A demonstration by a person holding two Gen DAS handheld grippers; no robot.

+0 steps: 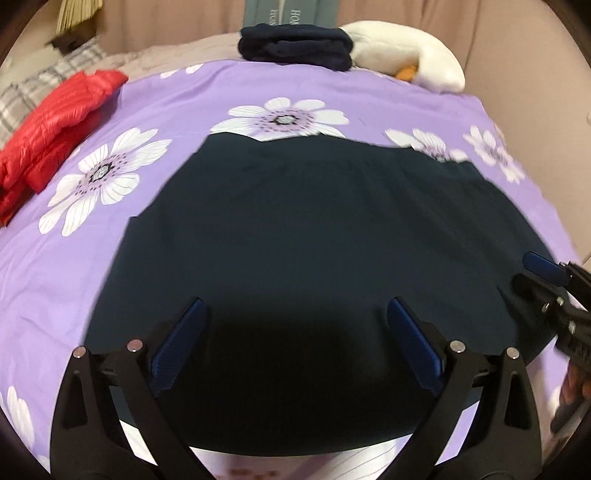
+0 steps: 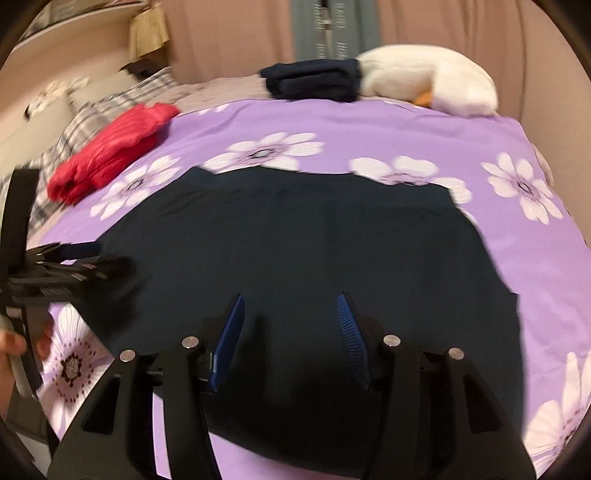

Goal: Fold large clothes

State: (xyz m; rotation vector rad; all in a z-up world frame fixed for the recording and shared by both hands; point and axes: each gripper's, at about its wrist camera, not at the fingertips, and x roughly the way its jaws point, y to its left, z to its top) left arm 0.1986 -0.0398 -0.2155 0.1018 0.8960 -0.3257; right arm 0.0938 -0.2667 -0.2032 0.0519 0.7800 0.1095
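A large dark navy garment [image 1: 295,229] lies spread flat on the purple flowered bedsheet [image 1: 184,103]; it also fills the middle of the right wrist view [image 2: 295,251]. My left gripper [image 1: 295,314] is open and empty, held over the garment's near part. My right gripper [image 2: 290,310] is open and empty, also over the near part. The right gripper shows at the right edge of the left wrist view [image 1: 546,273]. The left gripper shows blurred at the left edge of the right wrist view [image 2: 74,258], over the garment's left edge.
A folded red puffer jacket [image 1: 55,122] lies at the left of the bed. A folded dark garment [image 1: 295,46] and a white plush toy [image 1: 406,51] sit at the far end. A plaid pillow [image 2: 92,110] lies far left. A curtain [image 2: 443,26] hangs behind.
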